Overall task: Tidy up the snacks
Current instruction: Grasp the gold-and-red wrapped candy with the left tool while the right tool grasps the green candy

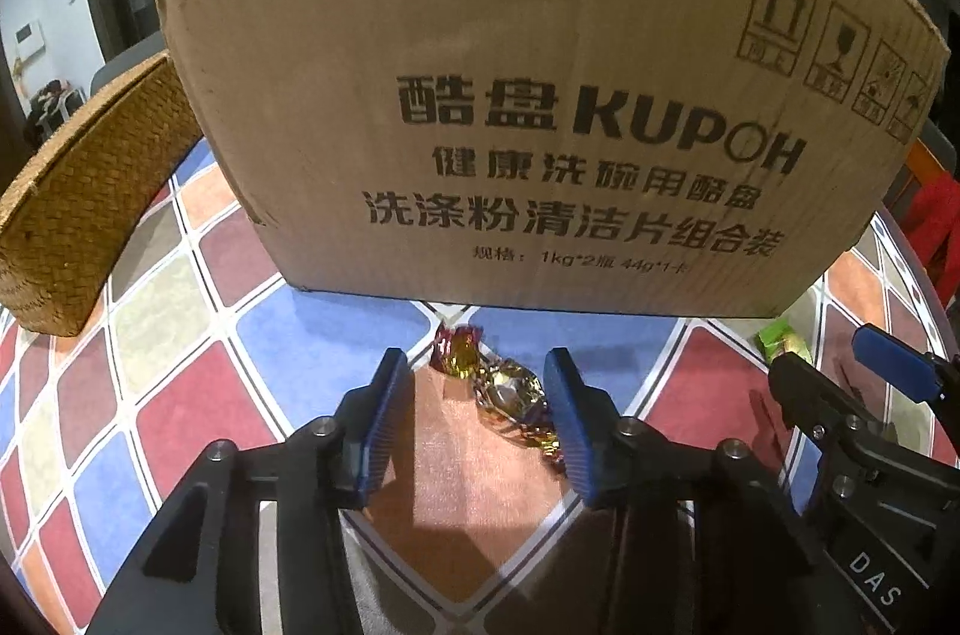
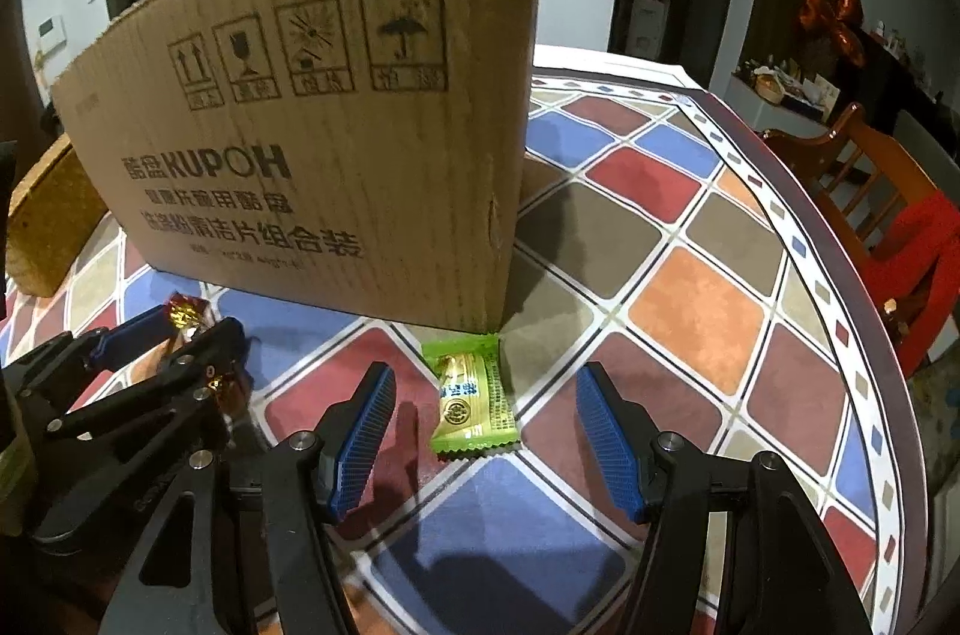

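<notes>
One brown corrugated cardboard box (image 1: 540, 95) printed with black lettering stands on the round table under a cloth of coloured diamond tiles (image 2: 690, 311). One woven straw basket (image 1: 84, 215) sits at the box's nine o'clock. Two snacks lie in front of the box. One gold-and-red foil twist candy (image 1: 504, 389) lies between the left gripper's (image 1: 477, 413) blue pads, brushing the right pad; its jaws are apart, not clamped. One green-and-yellow sachet (image 2: 474, 401) lies at the box's five o'clock corner, between the right gripper's (image 2: 486, 431) wide-apart pads, untouched.
</notes>
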A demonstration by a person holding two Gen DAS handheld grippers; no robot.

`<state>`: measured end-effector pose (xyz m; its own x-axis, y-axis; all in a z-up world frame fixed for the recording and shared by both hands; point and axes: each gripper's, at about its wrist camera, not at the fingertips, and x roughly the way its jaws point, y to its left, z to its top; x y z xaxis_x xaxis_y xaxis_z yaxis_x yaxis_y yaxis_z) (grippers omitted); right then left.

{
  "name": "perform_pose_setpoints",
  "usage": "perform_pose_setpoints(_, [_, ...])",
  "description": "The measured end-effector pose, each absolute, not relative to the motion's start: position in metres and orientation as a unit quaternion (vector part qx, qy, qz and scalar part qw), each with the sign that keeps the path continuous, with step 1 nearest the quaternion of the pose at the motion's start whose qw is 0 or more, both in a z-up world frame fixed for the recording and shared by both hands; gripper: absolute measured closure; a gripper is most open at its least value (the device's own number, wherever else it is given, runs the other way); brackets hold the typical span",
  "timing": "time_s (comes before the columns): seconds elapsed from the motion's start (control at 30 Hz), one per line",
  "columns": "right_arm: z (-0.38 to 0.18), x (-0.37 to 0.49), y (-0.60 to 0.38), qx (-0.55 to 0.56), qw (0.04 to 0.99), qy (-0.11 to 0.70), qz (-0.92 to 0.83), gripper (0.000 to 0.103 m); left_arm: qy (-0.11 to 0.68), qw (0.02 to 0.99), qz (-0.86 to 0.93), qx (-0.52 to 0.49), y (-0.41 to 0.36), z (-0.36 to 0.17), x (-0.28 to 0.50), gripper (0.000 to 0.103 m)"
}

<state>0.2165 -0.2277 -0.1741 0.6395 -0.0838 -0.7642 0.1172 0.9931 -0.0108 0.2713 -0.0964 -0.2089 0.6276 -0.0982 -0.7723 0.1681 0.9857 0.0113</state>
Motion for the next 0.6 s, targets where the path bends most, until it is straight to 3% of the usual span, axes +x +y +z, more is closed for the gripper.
perform_pose_setpoints(0.23, [-0.184, 0.221, -0.232, 0.041, 0.895, 0.442, -0.049, 0.055, 0.425, 0.901, -0.079, 0.044, -0.096, -0.211, 0.274, 0.07])
perform_pose_setpoints(0.37, [-0.184, 0.22, -0.232, 0.039, 0.895, 0.441, -0.05, 0.065, 0.424, 0.901, -0.083, 0.048, -0.098, -0.21, 0.272, 0.084])
perform_pose_setpoints(0.4, [-0.183, 0.221, -0.232, 0.041, 0.895, 0.441, -0.05, 0.072, 0.423, 0.901, -0.084, 0.048, -0.1, -0.208, 0.269, 0.084])
perform_pose_setpoints(0.6, [-0.181, 0.221, -0.236, 0.052, 0.896, 0.438, -0.047, 0.075, 0.422, 0.901, -0.088, 0.049, -0.104, -0.206, 0.259, 0.084])
